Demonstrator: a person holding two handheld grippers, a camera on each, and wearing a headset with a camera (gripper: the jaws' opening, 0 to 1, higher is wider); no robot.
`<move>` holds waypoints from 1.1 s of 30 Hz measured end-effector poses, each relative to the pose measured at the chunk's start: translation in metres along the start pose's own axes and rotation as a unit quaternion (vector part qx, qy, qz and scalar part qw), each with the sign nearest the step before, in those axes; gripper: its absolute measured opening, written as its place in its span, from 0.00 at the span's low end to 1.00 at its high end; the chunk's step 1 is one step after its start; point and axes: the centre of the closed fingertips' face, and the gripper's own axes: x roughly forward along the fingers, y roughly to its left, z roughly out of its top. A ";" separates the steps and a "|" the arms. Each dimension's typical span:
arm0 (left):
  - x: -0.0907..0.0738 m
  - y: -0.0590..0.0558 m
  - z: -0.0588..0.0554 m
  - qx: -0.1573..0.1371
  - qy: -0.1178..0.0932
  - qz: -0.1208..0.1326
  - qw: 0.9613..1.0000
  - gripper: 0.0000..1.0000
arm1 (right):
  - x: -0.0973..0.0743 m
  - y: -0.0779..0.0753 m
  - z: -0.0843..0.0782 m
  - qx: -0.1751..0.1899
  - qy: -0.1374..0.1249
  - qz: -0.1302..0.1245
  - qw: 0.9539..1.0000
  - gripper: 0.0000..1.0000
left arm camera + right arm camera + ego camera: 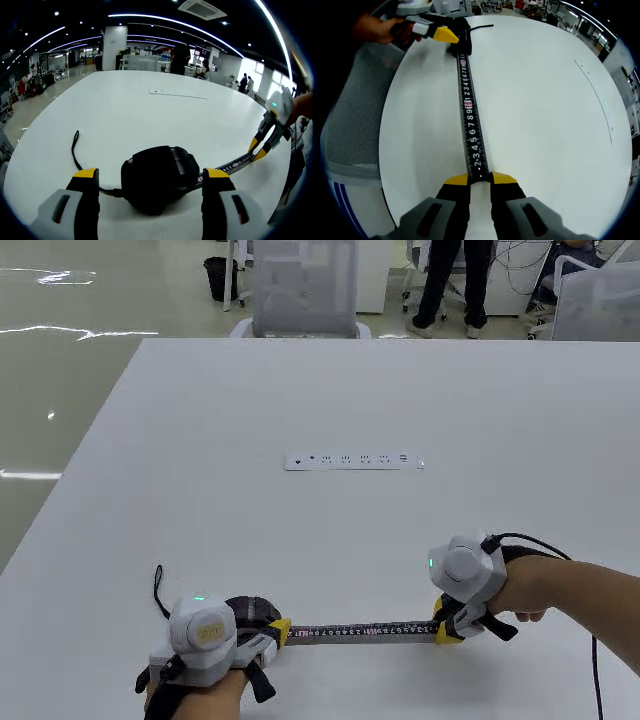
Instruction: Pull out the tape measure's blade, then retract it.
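Observation:
A black round tape measure case [159,176] rests on the white table, held between the yellow-tipped fingers of my left gripper [151,175], which is shut on it. In the head view the case [252,614] sits at the bottom left with my left gripper [268,634] around it. Its dark numbered blade [469,116] runs out flat over the table to my right gripper [480,177], which is shut on the blade's end. The blade [360,631] stretches rightward to my right gripper [447,625]. A black wrist strap [75,150] trails from the case.
A white power strip [353,460] lies mid-table. The white table [300,390] spreads wide around it. A grey office chair [303,290] stands at the far edge, a black bin [219,277] behind it. A person's legs [450,285] stand beyond the table.

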 end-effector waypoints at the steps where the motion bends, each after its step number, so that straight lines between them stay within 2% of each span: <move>1: 0.000 -0.001 0.000 0.000 0.000 -0.001 1.000 0.82 | 0.000 0.000 0.000 -0.003 0.001 0.001 1.000 0.15; 12: 0.007 -0.007 0.001 -0.019 0.010 -0.008 1.000 0.76 | 0.000 0.000 0.000 -0.001 0.008 0.005 1.000 0.15; 19: 0.009 -0.007 0.001 -0.006 0.018 -0.009 1.000 0.69 | 0.000 -0.001 0.000 0.004 0.005 0.003 1.000 0.14; 21: 0.008 -0.014 0.001 -0.001 0.021 -0.026 0.999 0.64 | 0.001 -0.001 0.000 0.004 0.007 0.002 1.000 0.14; 22: 0.007 -0.009 0.003 0.015 0.018 -0.013 1.000 0.62 | 0.001 -0.001 0.000 0.004 0.007 0.001 1.000 0.14; 23: 0.006 -0.011 0.002 0.003 0.019 -0.020 1.000 0.62 | 0.001 -0.001 0.000 0.004 0.008 0.001 1.000 0.14; 30: 0.006 -0.012 0.001 0.009 0.025 -0.022 0.999 0.61 | 0.000 0.000 0.000 0.005 0.006 -0.001 1.000 0.14; 33: 0.006 -0.012 0.001 0.016 0.026 -0.022 0.999 0.60 | 0.000 0.001 0.000 -0.002 -0.002 -0.004 1.000 0.14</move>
